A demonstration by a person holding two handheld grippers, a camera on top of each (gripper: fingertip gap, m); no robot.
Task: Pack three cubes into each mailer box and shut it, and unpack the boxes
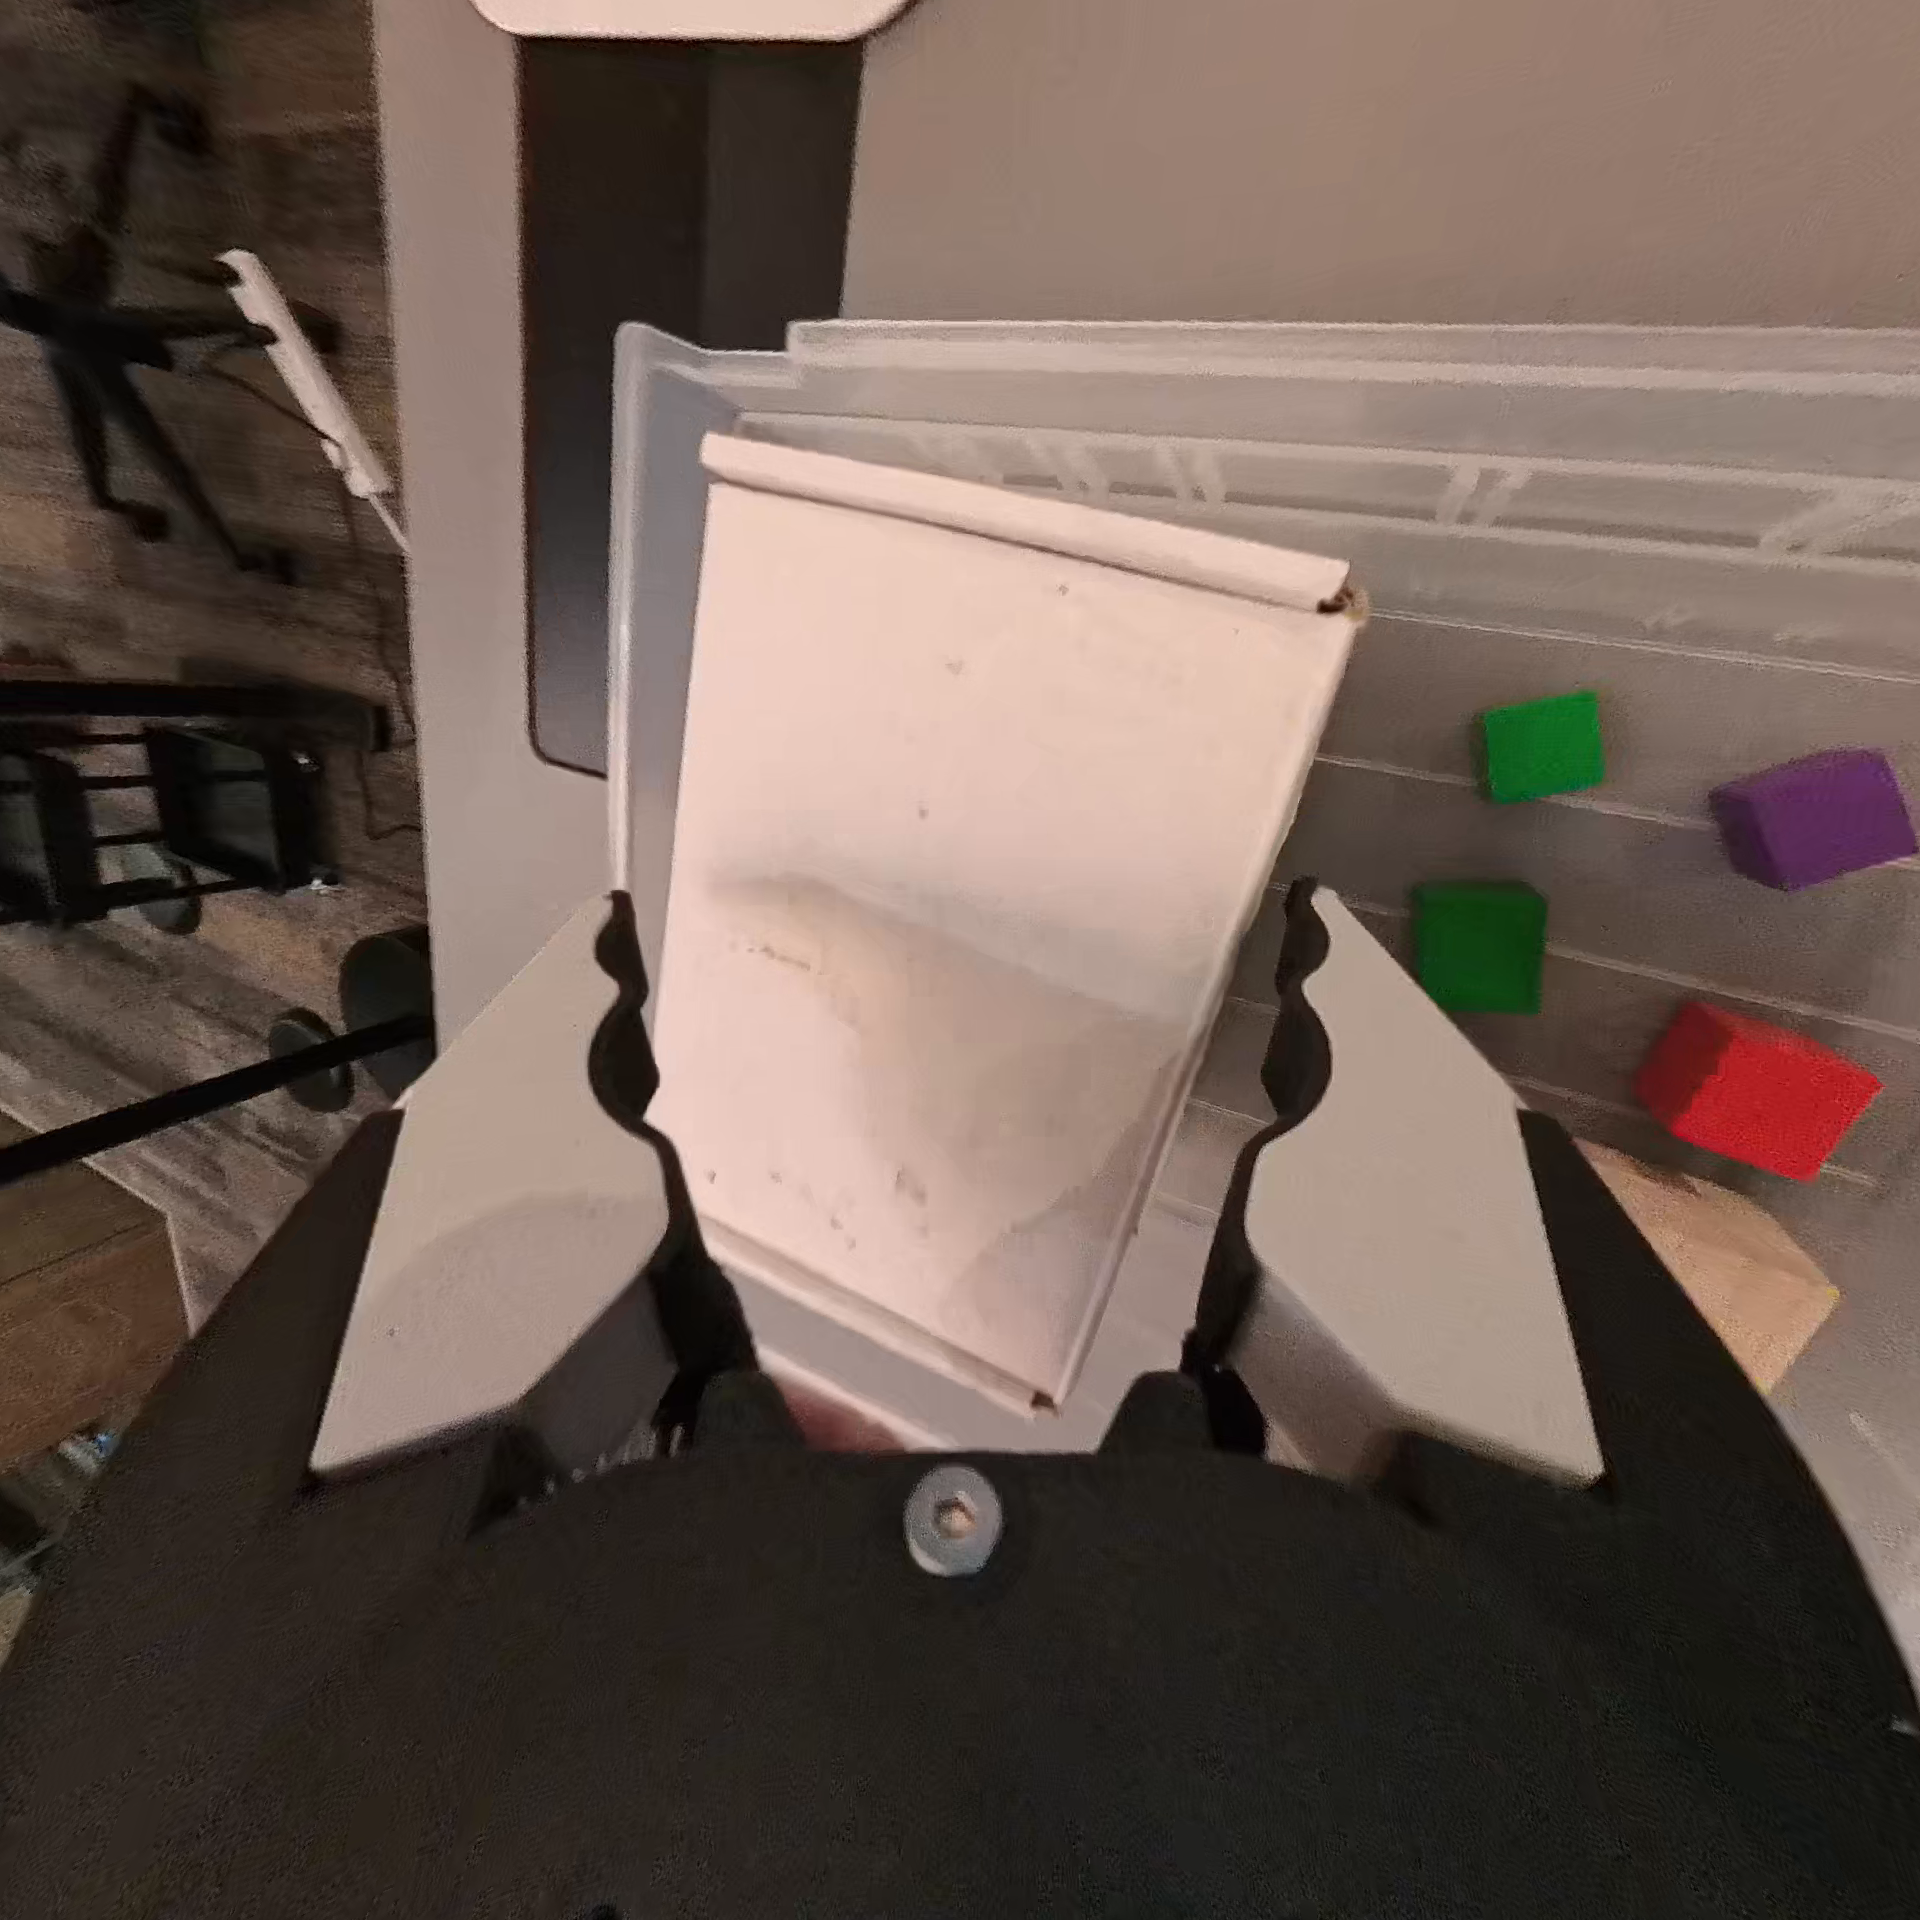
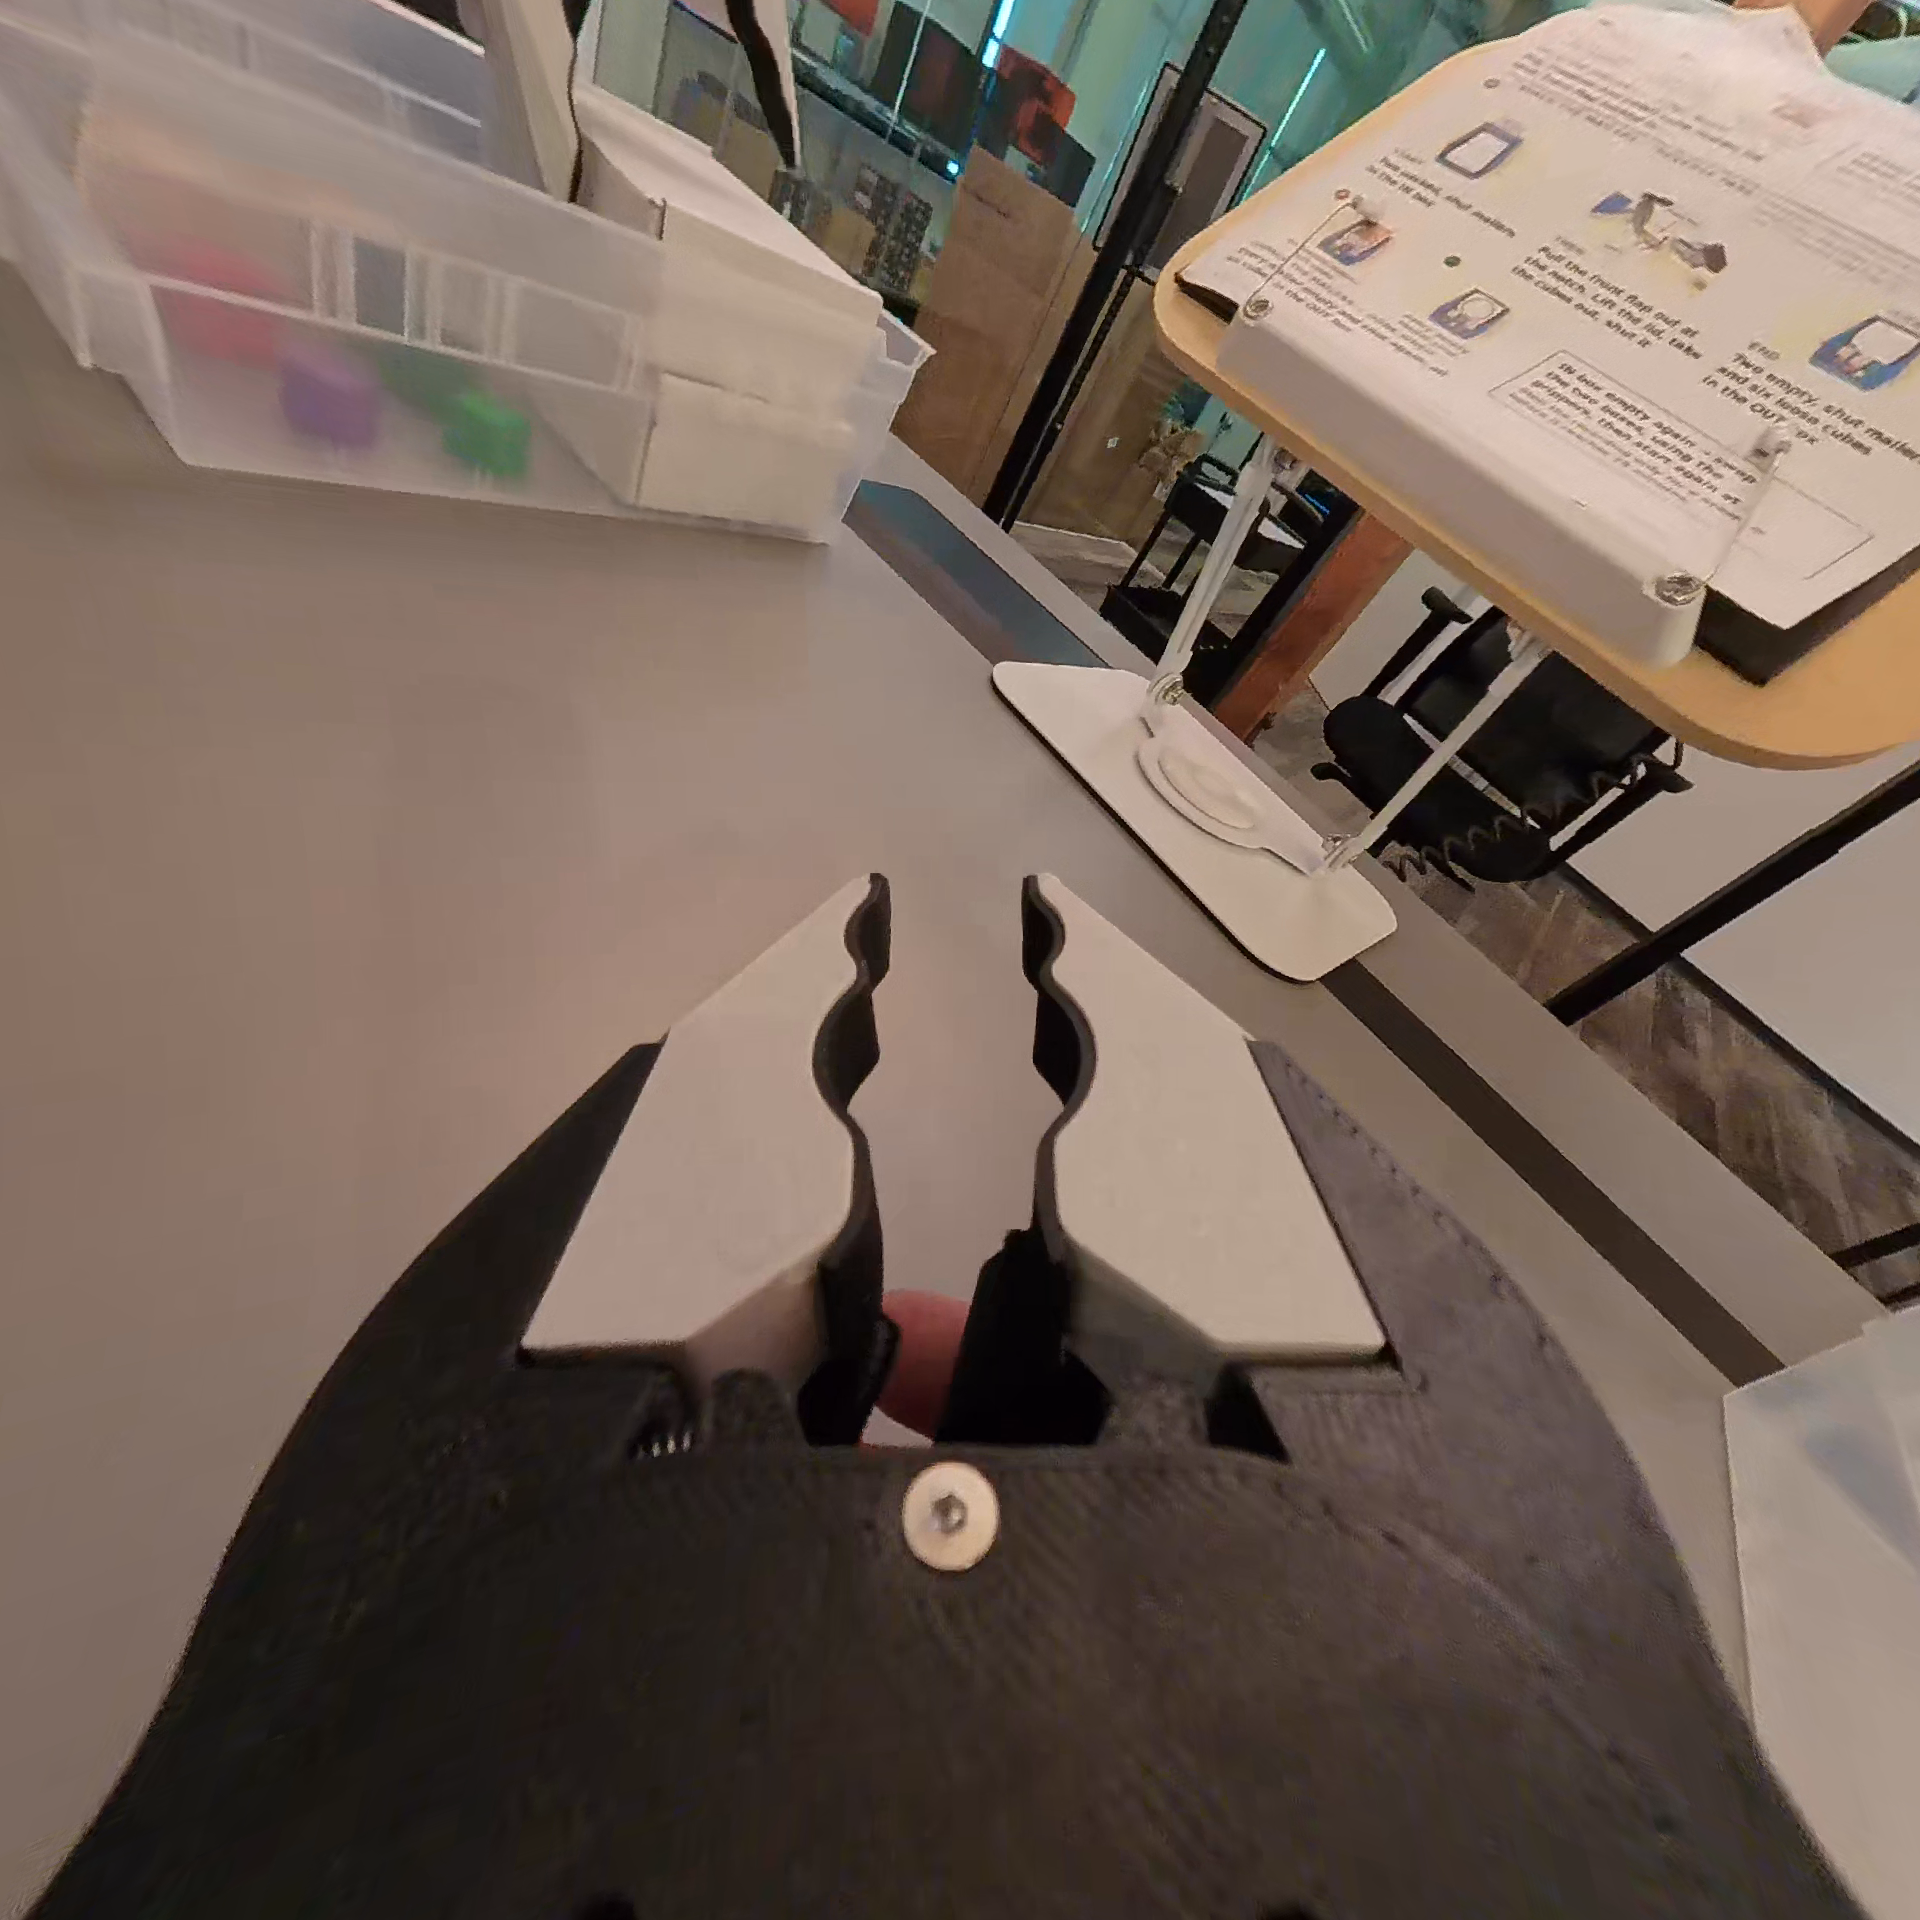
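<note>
My left gripper [image 1: 956,1049] jaws wide open around white mailer box [image 1: 966,894] in clear bin [image 1: 1558,416]; right gripper [image 2: 956,914] jaws slightly apart, empty, above grey surface [image 2: 416,779].

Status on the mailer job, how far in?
Done: two green cubes, a purple and a red lie loose in the clear plastic bin. In hand: open left gripper straddles the shut white mailer box. Right gripper idle, empty. Left: cannot tell.
</note>
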